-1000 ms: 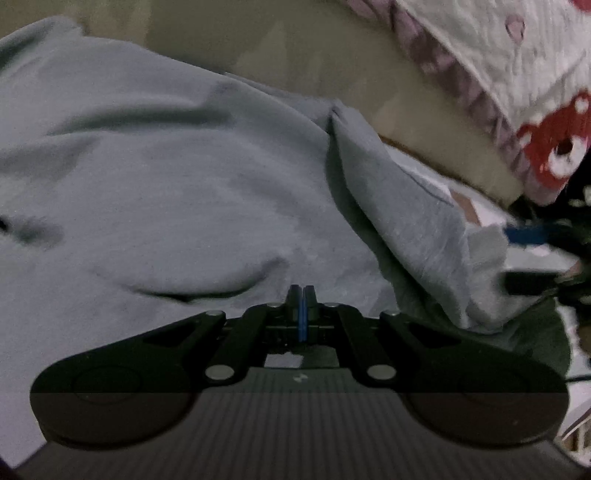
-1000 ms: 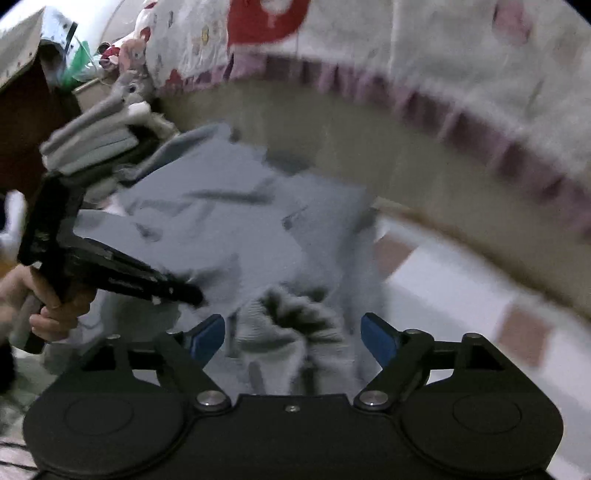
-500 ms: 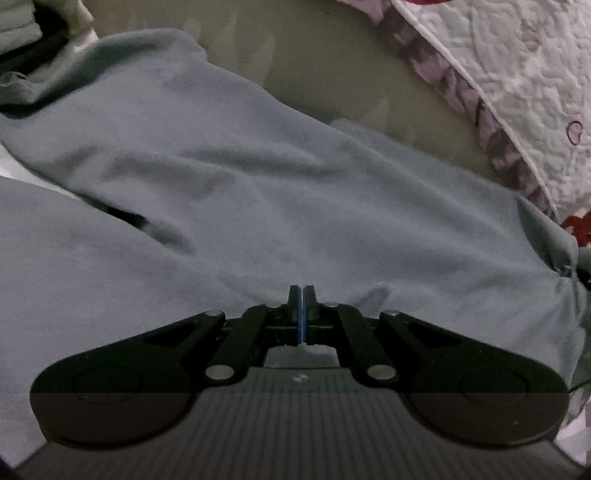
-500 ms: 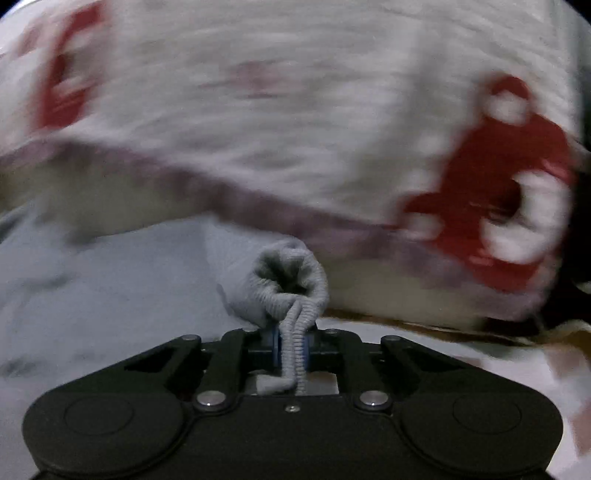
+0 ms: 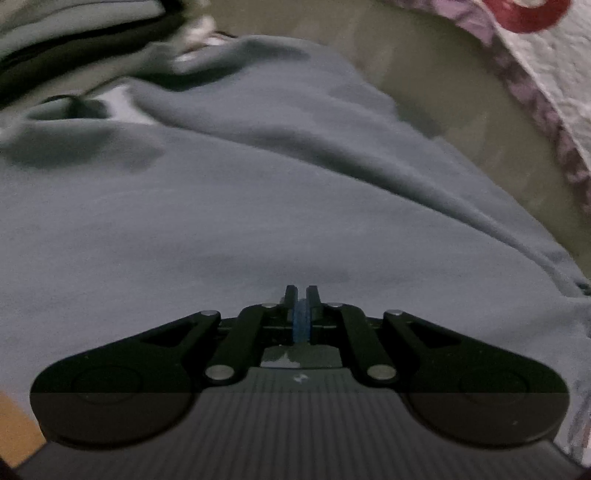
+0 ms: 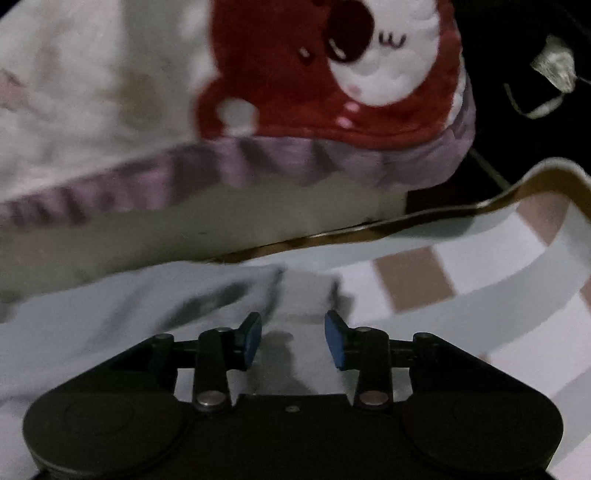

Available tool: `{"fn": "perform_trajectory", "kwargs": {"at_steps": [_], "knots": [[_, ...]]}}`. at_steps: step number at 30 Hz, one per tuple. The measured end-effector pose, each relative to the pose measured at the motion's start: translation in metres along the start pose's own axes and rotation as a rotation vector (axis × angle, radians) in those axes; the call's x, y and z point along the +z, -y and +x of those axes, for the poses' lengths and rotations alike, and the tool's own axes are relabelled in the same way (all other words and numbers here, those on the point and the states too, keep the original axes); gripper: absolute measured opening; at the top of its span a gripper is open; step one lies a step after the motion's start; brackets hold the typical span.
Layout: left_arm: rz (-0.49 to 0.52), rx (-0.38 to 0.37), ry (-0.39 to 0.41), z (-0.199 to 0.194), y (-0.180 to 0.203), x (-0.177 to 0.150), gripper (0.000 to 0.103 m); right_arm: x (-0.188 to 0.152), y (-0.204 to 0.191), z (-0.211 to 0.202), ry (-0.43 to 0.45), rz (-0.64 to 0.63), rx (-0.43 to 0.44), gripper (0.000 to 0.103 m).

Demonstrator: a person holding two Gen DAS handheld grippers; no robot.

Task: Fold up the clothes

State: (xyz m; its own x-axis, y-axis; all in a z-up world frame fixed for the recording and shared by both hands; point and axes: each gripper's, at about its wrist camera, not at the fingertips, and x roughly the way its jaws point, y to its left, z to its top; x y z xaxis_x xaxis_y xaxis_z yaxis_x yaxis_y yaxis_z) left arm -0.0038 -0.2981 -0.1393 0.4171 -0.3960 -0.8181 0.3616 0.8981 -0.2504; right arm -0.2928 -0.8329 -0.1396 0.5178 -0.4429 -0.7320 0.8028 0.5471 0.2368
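Observation:
A grey sweatshirt (image 5: 229,206) lies spread over the surface and fills the left wrist view. My left gripper (image 5: 302,295) is shut, its tips low against the cloth; whether any fabric is pinched between them is hidden. In the right wrist view one grey sleeve (image 6: 147,295) stretches out to the right, and its ribbed cuff (image 6: 306,295) lies flat on a checked blanket. My right gripper (image 6: 293,325) is open, with the blue pads (image 6: 251,338) on either side of the cuff and apart from it.
A white quilt with a red bear and a purple frill (image 6: 332,92) hangs over a beige mattress side (image 6: 207,218) just behind the sweatshirt. The pink-and-white checked blanket (image 6: 480,266) lies to the right. Folded clothes (image 5: 74,22) are stacked at the far left.
My right gripper was shut on the cuff half a second ago; it has now opened and the cuff lies on the blanket. The left view has shifted along the sweatshirt.

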Motion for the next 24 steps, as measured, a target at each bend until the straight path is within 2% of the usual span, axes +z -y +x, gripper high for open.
{"fn": "perform_trajectory", "kwargs": {"at_steps": [4,6,8,12,17,20,24], "knots": [[0.001,0.046,-0.059,-0.019,-0.015,-0.006,0.006,-0.026,-0.016,-0.056,-0.073,0.049,0.196,0.045],[0.013,0.038,-0.082,-0.03,-0.023,-0.01,0.009,-0.046,-0.033,-0.085,-0.138,0.061,0.217,0.046],[0.022,0.047,-0.077,-0.041,-0.035,-0.015,0.013,-0.066,-0.046,-0.111,-0.172,0.066,0.226,0.048],[0.03,0.093,-0.071,-0.06,-0.073,-0.027,0.015,-0.098,-0.052,-0.144,-0.152,0.051,0.224,0.053],[0.025,0.129,-0.105,-0.067,-0.11,-0.036,0.015,-0.127,-0.046,-0.149,-0.168,0.024,0.181,0.053],[0.095,0.135,-0.086,-0.083,-0.117,-0.035,0.015,-0.143,-0.043,-0.148,-0.179,0.022,0.183,0.054],[0.18,0.175,-0.039,-0.107,-0.116,-0.028,0.018,-0.156,-0.046,-0.145,-0.184,-0.051,0.181,0.06]]}}
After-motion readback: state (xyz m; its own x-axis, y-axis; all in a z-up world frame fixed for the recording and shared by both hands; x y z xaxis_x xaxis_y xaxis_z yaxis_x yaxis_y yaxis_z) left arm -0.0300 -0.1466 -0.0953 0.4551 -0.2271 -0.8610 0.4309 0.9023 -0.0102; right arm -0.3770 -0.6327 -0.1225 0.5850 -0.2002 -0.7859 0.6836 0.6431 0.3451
